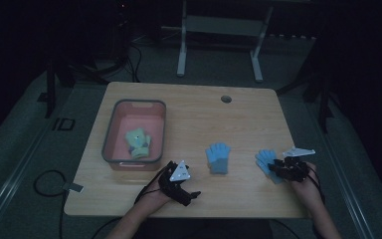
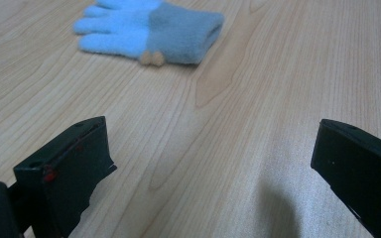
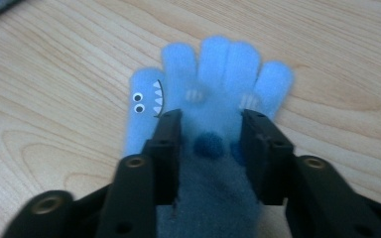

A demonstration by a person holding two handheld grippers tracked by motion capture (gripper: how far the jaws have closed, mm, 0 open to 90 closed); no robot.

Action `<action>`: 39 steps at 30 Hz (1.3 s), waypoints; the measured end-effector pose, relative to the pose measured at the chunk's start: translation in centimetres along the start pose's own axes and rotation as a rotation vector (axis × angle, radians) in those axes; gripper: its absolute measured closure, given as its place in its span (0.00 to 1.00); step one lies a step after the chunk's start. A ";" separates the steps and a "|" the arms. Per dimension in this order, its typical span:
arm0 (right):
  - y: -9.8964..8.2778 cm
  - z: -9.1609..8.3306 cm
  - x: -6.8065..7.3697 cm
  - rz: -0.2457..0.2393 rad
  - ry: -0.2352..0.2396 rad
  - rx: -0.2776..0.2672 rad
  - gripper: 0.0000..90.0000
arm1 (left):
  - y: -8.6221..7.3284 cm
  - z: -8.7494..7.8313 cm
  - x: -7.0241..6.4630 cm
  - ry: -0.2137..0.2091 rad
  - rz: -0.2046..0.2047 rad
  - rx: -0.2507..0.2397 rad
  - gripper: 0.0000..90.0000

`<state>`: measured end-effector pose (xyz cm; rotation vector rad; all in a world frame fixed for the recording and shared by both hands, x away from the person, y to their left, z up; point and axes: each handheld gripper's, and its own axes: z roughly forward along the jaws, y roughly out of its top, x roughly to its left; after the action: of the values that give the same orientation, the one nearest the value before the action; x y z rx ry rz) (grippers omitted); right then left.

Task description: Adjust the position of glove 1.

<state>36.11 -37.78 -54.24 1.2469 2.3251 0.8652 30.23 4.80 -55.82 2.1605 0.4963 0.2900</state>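
A light-blue glove with a shark face on its thumb [image 3: 213, 84] lies flat on the wooden table [image 1: 194, 119] at the right [image 1: 263, 158]. My right gripper [image 3: 212, 116] is down on it [image 1: 274, 167], one jaw on each side of the palm; the fabric looks flat and unpinched. A second blue glove with a grey cuff [image 1: 218, 158] lies mid-table [image 2: 151, 29]. My left gripper [image 1: 191, 184] rests near the front edge, pointing toward that glove, its jaws wide apart [image 2: 213, 148] with bare wood between them.
A pink bin with a grey rim [image 1: 110, 130] stands at the table's left and holds a green-yellow glove [image 1: 138, 143]. A round grommet hole [image 1: 226, 98] is at the back. A white desk frame [image 1: 219, 30] stands on the dark floor behind.
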 end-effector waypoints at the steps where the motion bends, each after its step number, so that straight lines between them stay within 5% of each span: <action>1: 0.0 0.0 0.0 0.006 0.003 -0.002 0.76 | 0.0 0.0 0.0 0.000 0.000 0.001 0.02; 5: 0.0 0.0 0.3 0.020 -0.019 -0.004 0.91 | 0.0 0.0 0.0 -0.002 -0.002 0.001 0.02; 13: 0.6 -0.5 1.4 0.088 -0.092 -0.005 0.94 | 0.0 -0.1 -0.1 -0.010 -0.004 -0.009 0.02; 21: 3.5 -2.0 3.2 0.188 -0.105 -0.091 0.94 | 0.0 -0.1 -0.1 -0.006 -0.001 -0.008 0.02; 25: 4.9 -1.5 4.2 0.256 -0.150 -0.111 0.94 | 0.1 -0.1 -0.1 -0.005 0.001 -0.013 0.02; 30: 6.1 -0.3 6.1 0.274 -0.183 -0.115 0.94 | 0.0 -0.1 -0.1 0.001 0.004 -0.012 0.02; 39: 6.0 1.0 7.7 0.351 -0.207 -0.110 0.94 | 0.0 -0.1 -0.2 0.007 0.010 -0.015 0.02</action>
<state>36.21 -28.48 -51.28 1.6399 1.9032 0.9087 30.03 4.76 -55.74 2.1487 0.4863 0.3053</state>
